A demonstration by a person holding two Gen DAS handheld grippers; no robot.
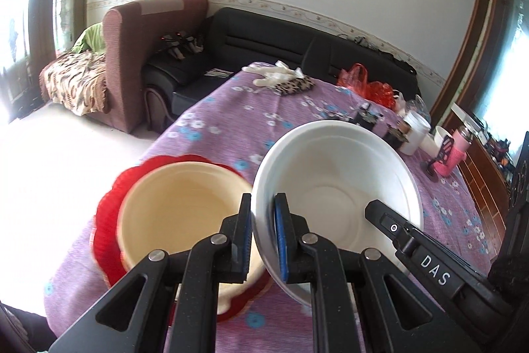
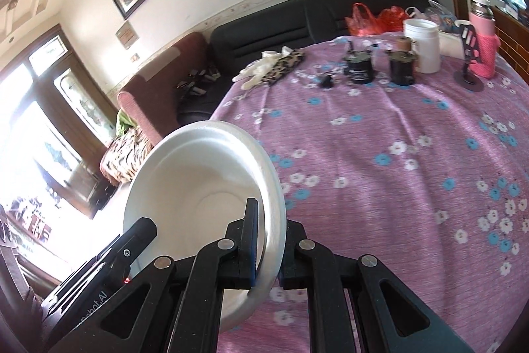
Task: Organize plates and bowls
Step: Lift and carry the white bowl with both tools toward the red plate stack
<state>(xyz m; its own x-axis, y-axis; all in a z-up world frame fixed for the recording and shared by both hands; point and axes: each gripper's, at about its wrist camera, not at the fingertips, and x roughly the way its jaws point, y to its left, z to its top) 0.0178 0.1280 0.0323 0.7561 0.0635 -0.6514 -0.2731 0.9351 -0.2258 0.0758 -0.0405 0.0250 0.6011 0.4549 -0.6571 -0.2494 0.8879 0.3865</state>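
left wrist view: the left claw (image 1: 263, 237) is pinching the near rim of a white bowl (image 1: 334, 184), one finger inside and one outside, pressed tight on the wall. the bowl is tilting, its opening facing the camera, and appears to be lifted clear of the desk (image 1: 231, 111), which is covered in a purple flowered cloth. just to the left, a cream bowl (image 1: 178, 207) is sitting in a red scalloped plate (image 1: 109, 220) near the desk's front edge; its rim is very close to the white bowl, contact unclear. the tip of the right claw (image 1: 390, 220) is showing at the white bowl's right side. jars, a white tub and a pink flask are standing far back on the desk.

right wrist view: the right claw (image 2: 264, 240) is pinching the opposite rim of the same white bowl (image 2: 198, 181), fingers pressed together on the thin wall. the left claw's housing (image 2: 132, 240) is reaching in from the lower left. open cloth lies to the right.

judgement: both claws are carrying the white bowl, seemingly toward the cream bowl for stacking. the next move likely calls for levelling the bowl, centring it over the cream one, lowering it, then letting go with both claws together.
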